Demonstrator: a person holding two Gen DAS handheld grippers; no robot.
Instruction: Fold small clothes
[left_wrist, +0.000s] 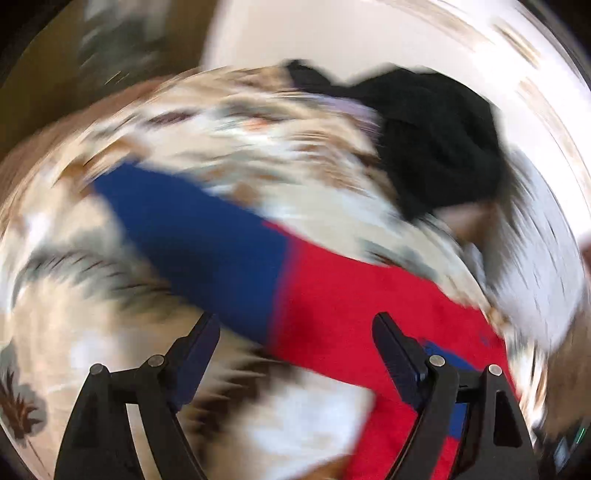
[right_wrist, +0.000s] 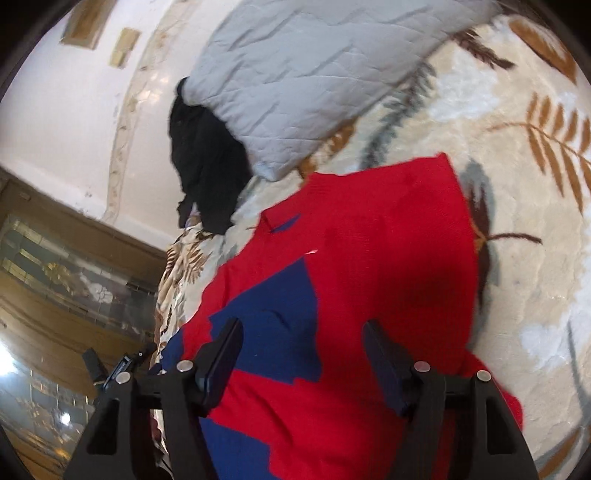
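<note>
A small red and blue sweater (right_wrist: 388, 258) lies on a cream leaf-patterned blanket (right_wrist: 535, 258). In the right wrist view a blue sleeve (right_wrist: 280, 325) is folded across the red body. My right gripper (right_wrist: 303, 339) is open just above the sweater, holding nothing. The left wrist view is blurred by motion; there the sweater (left_wrist: 332, 295) stretches out with its blue sleeve (left_wrist: 192, 229) to the left. My left gripper (left_wrist: 295, 332) is open over the sleeve and red body, holding nothing. The left gripper also shows at the lower left of the right wrist view (right_wrist: 114, 365).
A pile of black clothing (right_wrist: 207, 158) lies beyond the sweater, also in the left wrist view (left_wrist: 436, 140). A grey quilted pillow (right_wrist: 303, 74) rests beside it. A white wall (right_wrist: 74, 110) and a wooden cabinet (right_wrist: 55, 258) stand past the bed's edge.
</note>
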